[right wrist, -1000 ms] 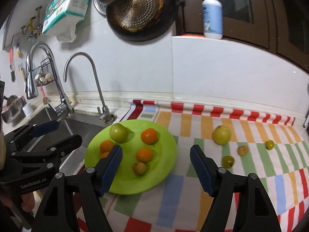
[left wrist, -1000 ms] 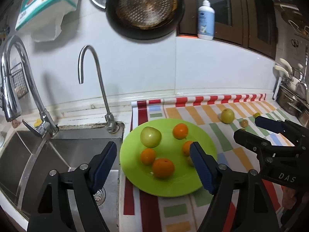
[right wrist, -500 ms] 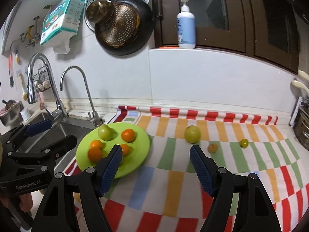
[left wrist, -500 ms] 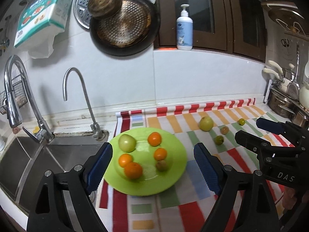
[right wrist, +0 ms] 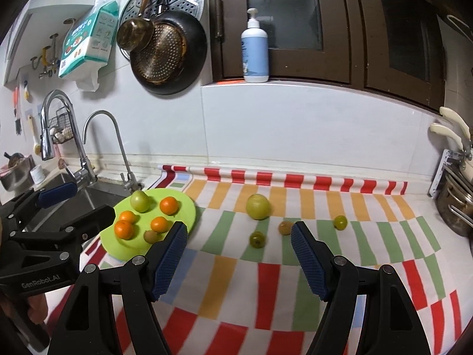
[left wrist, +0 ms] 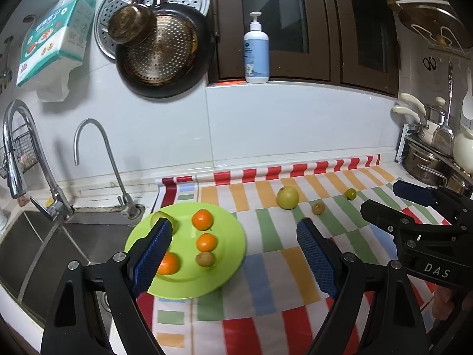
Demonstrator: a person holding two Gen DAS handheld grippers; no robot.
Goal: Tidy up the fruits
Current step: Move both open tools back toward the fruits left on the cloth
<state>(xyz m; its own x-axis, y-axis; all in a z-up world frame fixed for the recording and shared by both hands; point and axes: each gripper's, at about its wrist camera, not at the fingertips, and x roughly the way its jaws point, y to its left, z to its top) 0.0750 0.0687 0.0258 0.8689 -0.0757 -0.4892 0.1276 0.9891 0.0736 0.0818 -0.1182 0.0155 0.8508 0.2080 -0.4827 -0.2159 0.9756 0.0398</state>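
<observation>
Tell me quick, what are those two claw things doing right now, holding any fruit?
Left gripper: open, holding nothing, above the green plate.
Right gripper: open, holding nothing, above the striped cloth.

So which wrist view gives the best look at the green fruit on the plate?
The right wrist view: the green fruit sits whole and unobstructed at the back of the green plate. In the left wrist view the same fruit is mostly hidden behind the left gripper's blue finger pad, with only its top edge showing.
</observation>
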